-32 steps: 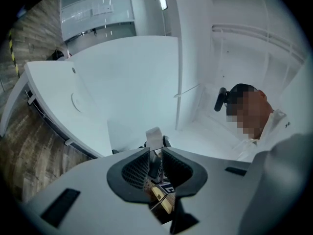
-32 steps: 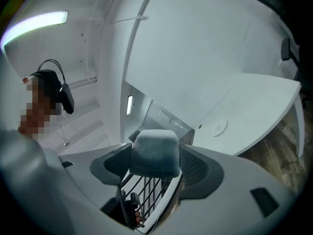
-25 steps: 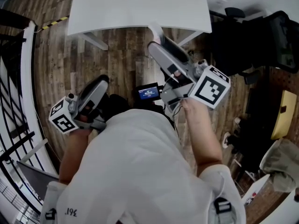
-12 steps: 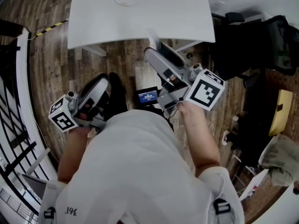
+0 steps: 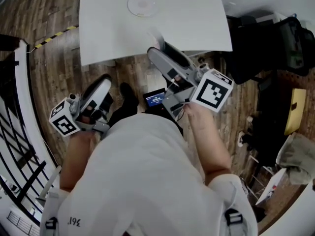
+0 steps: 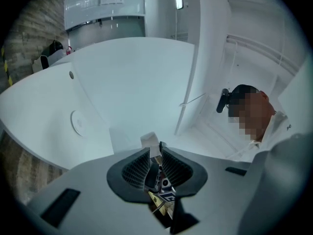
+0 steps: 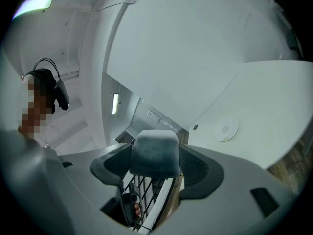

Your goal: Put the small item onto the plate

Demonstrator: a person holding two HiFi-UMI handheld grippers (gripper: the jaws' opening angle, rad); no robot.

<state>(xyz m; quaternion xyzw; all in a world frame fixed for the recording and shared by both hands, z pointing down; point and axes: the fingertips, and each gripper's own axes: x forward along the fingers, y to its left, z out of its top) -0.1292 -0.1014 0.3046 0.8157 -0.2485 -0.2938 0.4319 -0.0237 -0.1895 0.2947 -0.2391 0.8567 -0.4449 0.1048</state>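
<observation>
A clear round plate [image 5: 142, 5] lies near the far edge of the white table [image 5: 197, 18]. It also shows small in the left gripper view [image 6: 77, 123] and the right gripper view [image 7: 226, 129]. My right gripper [image 5: 160, 44] reaches over the table's near edge, short of the plate. It is shut on a small pale grey-white block [image 7: 155, 153], which fills the gap between its ribbed pads. My left gripper [image 5: 104, 84] hangs lower left, over the floor and off the table. Its jaws are pressed together, with a small white bit [image 6: 149, 140] at their tip that I cannot identify.
Dark wooden floor [image 5: 59, 68] lies below the table. A black-and-white railing [image 5: 19, 112] runs down the left. Black chairs and bags [image 5: 270, 38] crowd the right, beside a yellow object [image 5: 295, 109]. A small lit screen [image 5: 155, 97] sits at my waist.
The table and plate have come lower and closer in the head view. The right gripper with its block has moved up-left over the table's edge. The left gripper rose slightly.
</observation>
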